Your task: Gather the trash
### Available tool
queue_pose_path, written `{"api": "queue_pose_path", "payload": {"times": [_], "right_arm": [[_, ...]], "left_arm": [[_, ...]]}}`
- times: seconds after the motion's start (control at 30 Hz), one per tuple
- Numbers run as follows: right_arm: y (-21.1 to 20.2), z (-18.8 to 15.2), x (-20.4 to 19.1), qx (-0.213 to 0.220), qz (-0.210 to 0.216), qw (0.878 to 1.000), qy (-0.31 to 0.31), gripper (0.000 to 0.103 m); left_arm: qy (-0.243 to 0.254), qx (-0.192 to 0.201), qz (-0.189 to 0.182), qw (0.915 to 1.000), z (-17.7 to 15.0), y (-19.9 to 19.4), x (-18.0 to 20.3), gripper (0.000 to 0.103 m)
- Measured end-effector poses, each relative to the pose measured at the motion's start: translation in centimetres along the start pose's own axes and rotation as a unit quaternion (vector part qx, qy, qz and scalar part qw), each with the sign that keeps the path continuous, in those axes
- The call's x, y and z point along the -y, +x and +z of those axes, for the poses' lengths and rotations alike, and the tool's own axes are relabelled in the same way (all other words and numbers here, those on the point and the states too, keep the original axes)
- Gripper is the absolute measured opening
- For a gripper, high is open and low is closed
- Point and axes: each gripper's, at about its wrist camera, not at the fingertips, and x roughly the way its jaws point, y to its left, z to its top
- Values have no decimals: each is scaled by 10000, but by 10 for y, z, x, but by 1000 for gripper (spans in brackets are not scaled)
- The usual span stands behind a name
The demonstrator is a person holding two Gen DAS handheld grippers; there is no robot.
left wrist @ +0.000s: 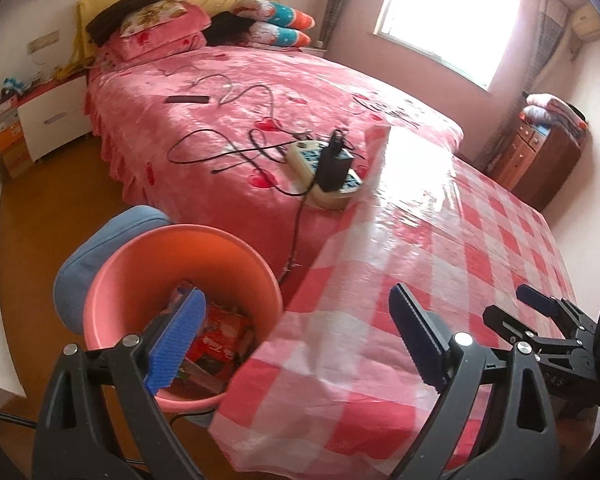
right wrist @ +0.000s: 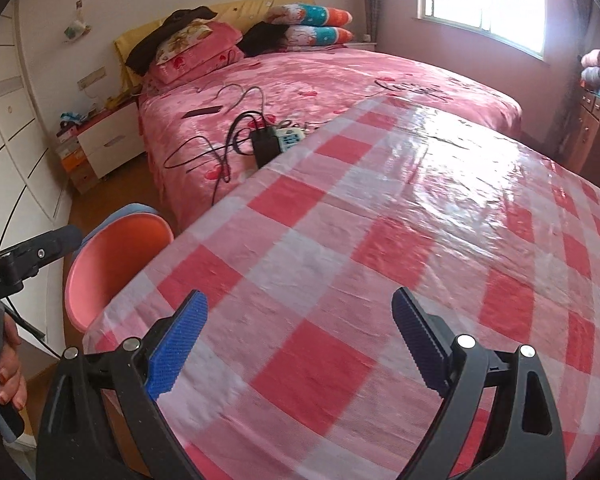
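1. Your left wrist camera is looking forward between its own two blue-padded fingers (left wrist: pixel 188 336), hanging close above the near left corner of the table in the glossy red-and-white checked cloth (left wrist: pixel 440 264) and angling down into the round pink plastic bin (left wrist: pixel 140 264) beside that corner.
2. Your right wrist camera is sitting further right, close over the same cloth (right wrist: pixel 380 240), facing across it.
3. Both are facing the bed with the pink flowered cover (left wrist: pixel 228 92) and the bright window (left wrist: pixel 448 20).
4. Both are sharing the cloth, bin (right wrist: pixel 100 272), bed (right wrist: pixel 340 76), and the white power strip (left wrist: pixel 324 176).
5. Each is catching the other gripper at its frame edge.
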Motion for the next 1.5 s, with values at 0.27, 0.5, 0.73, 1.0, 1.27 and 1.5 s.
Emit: {"api": "queue_pose_path", "payload": {"times": [0.27,0.5,0.73,1.0,1.27,1.5], "right_arm": [[-14,-9,30,107,-123,9996,245,92],[-20,-16,52,168,-266,9988,383,92],[-26,-21,71,246,-400,9977,484,92],[-33,-27,95,298,-565,9957,676,92],[-44,-38,122,373,-728,9923,932,92],[-53,-45,147,450,-942,9882,1122,92]], "left_arm": [[356,-69,-115,9993,-4,2,39,94],[625,-131,-183,9978,-9,3,68,94],[771,-165,-229,9966,-10,7,91,94],[1030,-161,-373,9938,-10,9,127,94],[1239,-174,-430,9912,-13,14,159,94],[1345,-226,-532,9892,-16,23,188,94]]}}
